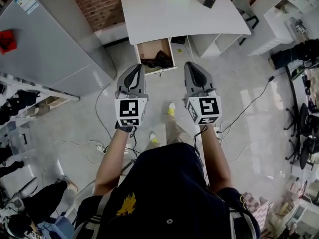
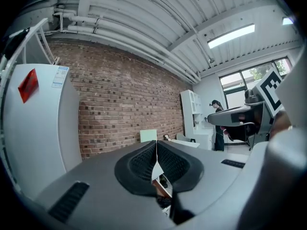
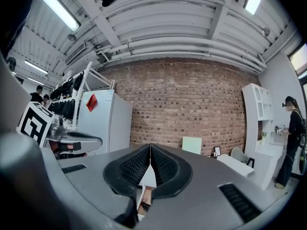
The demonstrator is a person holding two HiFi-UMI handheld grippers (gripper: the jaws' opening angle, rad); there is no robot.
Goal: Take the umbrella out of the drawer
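In the head view a wooden drawer (image 1: pixel 149 49) stands pulled out from under a white desk (image 1: pixel 174 14), and a black folded umbrella (image 1: pixel 158 59) lies inside it. My left gripper (image 1: pixel 135 69) and right gripper (image 1: pixel 193 67) are held side by side, level, a short way in front of the drawer and touching nothing. Both are shut with nothing between the jaws; in the left gripper view the pads (image 2: pixel 144 163) meet, and in the right gripper view the pads (image 3: pixel 163 166) meet too. Below each pair of jaws a slice of the drawer shows.
A large grey cabinet (image 1: pixel 45 44) stands left of the drawer. Cables (image 1: pixel 107 133) run over the floor around the person's feet. A white shelf unit (image 1: pixel 284 19) and chairs are at the right. A person (image 3: pixel 290 138) stands far right by the shelves.
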